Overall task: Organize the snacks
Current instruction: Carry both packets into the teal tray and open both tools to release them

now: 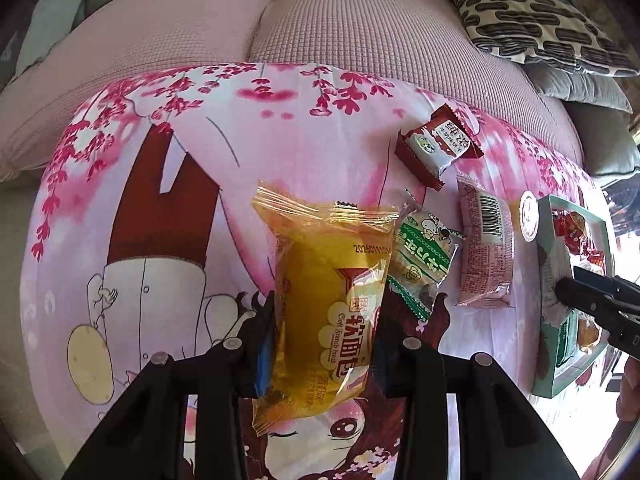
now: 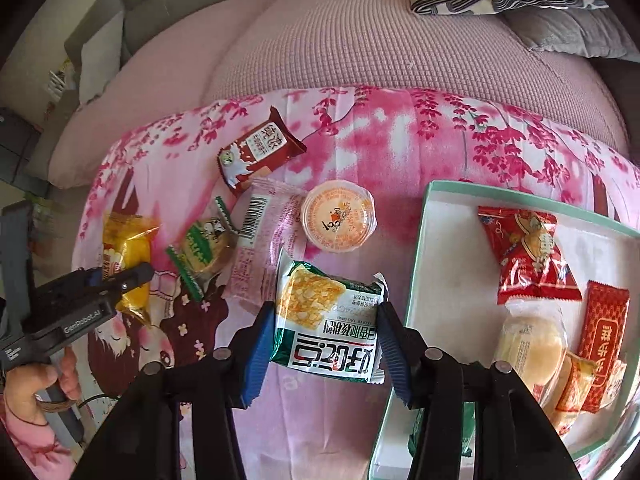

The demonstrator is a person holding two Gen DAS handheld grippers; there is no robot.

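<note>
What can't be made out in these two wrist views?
- Left wrist: box contents, cut by the frame edge and hidden by the right gripper.
- Right wrist: yellow bread pack, lower half behind the left gripper.
- Right wrist: box's near corner, hidden by the right gripper's finger.

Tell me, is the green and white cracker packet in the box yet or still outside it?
Outside. The cracker packet sits between the right gripper's fingers, left of the box.
</note>
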